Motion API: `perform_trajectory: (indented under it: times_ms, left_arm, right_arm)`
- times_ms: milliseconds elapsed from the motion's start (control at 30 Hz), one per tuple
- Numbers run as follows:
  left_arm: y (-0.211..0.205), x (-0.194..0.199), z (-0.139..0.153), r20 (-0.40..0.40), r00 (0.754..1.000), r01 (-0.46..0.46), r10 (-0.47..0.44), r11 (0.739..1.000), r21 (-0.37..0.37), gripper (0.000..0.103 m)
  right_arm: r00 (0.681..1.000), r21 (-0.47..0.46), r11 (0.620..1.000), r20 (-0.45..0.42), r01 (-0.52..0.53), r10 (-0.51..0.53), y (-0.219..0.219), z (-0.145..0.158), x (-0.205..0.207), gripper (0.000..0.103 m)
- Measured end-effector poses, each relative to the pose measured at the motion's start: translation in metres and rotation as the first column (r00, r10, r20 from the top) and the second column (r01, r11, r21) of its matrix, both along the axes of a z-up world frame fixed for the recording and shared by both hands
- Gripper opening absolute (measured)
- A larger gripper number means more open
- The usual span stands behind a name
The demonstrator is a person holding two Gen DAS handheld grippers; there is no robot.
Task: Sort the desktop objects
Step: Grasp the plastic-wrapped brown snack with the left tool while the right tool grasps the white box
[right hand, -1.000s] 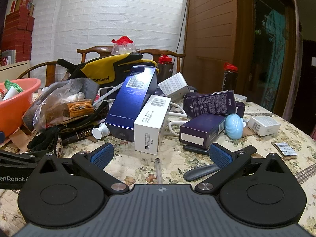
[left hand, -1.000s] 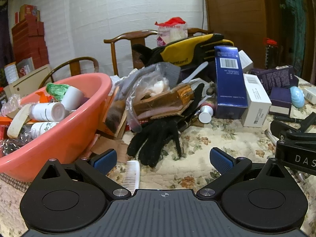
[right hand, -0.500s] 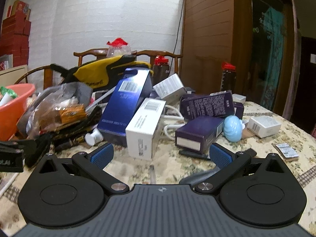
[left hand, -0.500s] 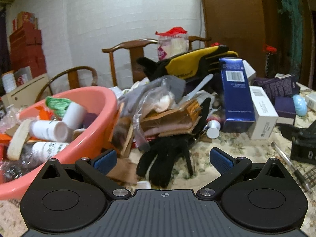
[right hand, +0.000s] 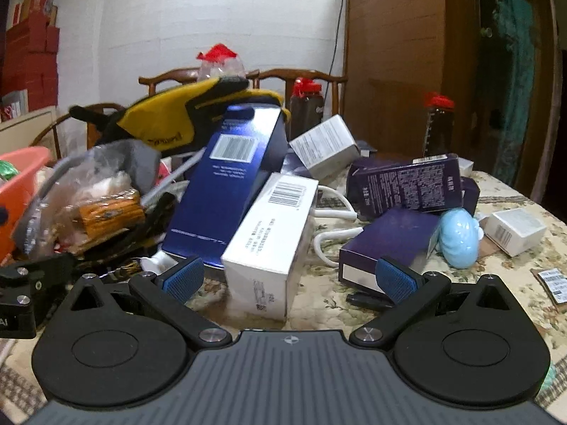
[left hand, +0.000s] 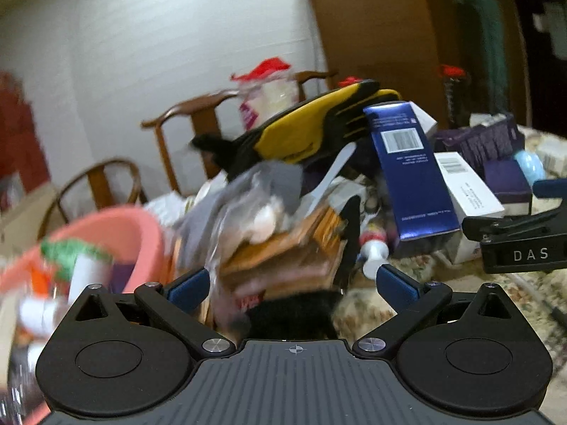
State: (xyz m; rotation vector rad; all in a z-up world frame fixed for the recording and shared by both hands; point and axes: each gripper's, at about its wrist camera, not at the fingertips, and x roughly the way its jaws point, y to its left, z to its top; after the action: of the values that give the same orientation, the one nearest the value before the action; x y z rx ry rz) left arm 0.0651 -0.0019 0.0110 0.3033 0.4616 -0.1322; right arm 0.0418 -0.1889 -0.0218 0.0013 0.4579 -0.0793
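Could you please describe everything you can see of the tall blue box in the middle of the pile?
The blue box looks like glossy dark blue cardboard, closed, with a white barcode label and small white print on its face. It stands on the flowered tablecloth, tilted back against the yellow and black glove. A white box leans against its right side.

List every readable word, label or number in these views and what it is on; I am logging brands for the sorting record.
"DAS": on the right gripper, seen from the left wrist.
"AI": on the left gripper, at the right wrist view's edge.
Yellow glove: printed word, blurred.
Blue box, white box, purple box: barcodes and print too small to read.
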Motion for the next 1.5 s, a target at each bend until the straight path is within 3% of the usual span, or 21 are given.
perform_trajectory:
  times_ms: [167, 333, 467, 567, 700, 800, 867, 933, 1000, 1167, 1200, 1267, 1367, 1400, 1500]
  left_arm:
    - [-0.005, 0.035, -0.006, -0.006, 1.000, 0.004, -0.004, 0.996, 0.090, 0.103]
    - [-0.002, 0.055, -0.019, -0.058, 0.998, 0.008, -0.004, 0.997, 0.079, 0.103]
    - [-0.009, 0.056, -0.032, -0.022, 1.000, 0.000, 0.003, 0.986, 0.169, 0.103]
    - [-0.009, 0.054, -0.033, -0.020, 1.000, 0.012, -0.009, 0.986, 0.165, 0.103]
    - [-0.015, 0.050, -0.032, -0.057, 0.994, 0.098, -0.093, 0.990, 0.100, 0.103]
    - [-0.026, 0.045, -0.037, -0.062, 0.984, 0.174, -0.167, 0.977, 0.119, 0.103]
    - [-0.031, 0.046, -0.041, -0.057, 0.986, 0.164, -0.157, 0.975, 0.152, 0.103]
    - [-0.031, 0.048, -0.046, -0.054, 0.989, 0.147, -0.140, 0.975, 0.165, 0.103]
    - [-0.027, 0.047, -0.046, -0.045, 0.990, 0.142, -0.137, 0.978, 0.151, 0.103]
    - [-0.013, 0.049, -0.045, -0.028, 0.995, 0.100, -0.097, 0.987, 0.124, 0.103]
    - [-0.011, 0.051, -0.046, -0.030, 0.996, 0.089, -0.086, 0.988, 0.126, 0.103]
    - [-0.006, 0.053, -0.047, -0.034, 0.997, 0.075, -0.072, 0.990, 0.120, 0.103]
    - [0.003, 0.054, -0.041, -0.027, 0.998, 0.064, -0.062, 0.996, 0.064, 0.089]
    - [0.004, 0.053, -0.039, -0.020, 0.998, 0.062, -0.061, 0.997, 0.048, 0.079]
    - [0.003, 0.046, -0.031, 0.014, 0.998, 0.062, -0.063, 0.998, 0.028, 0.063]
  right_arm:
    - [0.999, 0.025, 1.000, -0.039, 0.000, 0.001, -0.006, -0.007, 0.020, 0.103]
    - [0.999, 0.107, 0.994, -0.025, -0.027, 0.030, -0.014, -0.008, 0.028, 0.103]
    - [0.998, 0.150, 0.988, -0.040, -0.034, 0.041, -0.024, -0.011, 0.026, 0.103]
    - [0.998, 0.204, 0.979, -0.056, 0.002, 0.010, -0.038, -0.015, 0.021, 0.102]
    - [0.998, 0.226, 0.973, -0.058, 0.044, -0.032, -0.053, -0.016, 0.012, 0.102]
    - [0.998, 0.206, 0.977, -0.055, 0.050, -0.040, -0.051, -0.012, 0.013, 0.102]
    - [0.997, 0.198, 0.980, -0.067, 0.036, -0.023, -0.047, -0.014, 0.021, 0.100]
    - [0.996, 0.234, 0.972, -0.094, 0.014, 0.008, -0.046, -0.018, 0.033, 0.097]
    - [0.994, 0.291, 0.957, -0.102, 0.002, 0.029, -0.047, -0.022, 0.043, 0.082]
    - [0.992, 0.389, 0.921, -0.096, -0.032, 0.076, -0.057, -0.028, 0.054, 0.061]
    - [0.992, 0.410, 0.911, -0.086, -0.044, 0.087, -0.060, -0.027, 0.052, 0.053]
    - [0.994, 0.393, 0.918, -0.063, -0.054, 0.086, -0.058, -0.023, 0.046, 0.051]
    - [0.998, 0.253, 0.965, -0.017, -0.061, 0.068, -0.046, -0.016, 0.033, 0.049]
    - [0.997, 0.250, 0.966, -0.012, -0.069, 0.074, -0.046, -0.014, 0.031, 0.049]
    - [0.997, 0.271, 0.960, 0.003, -0.075, 0.077, -0.049, -0.008, 0.022, 0.049]
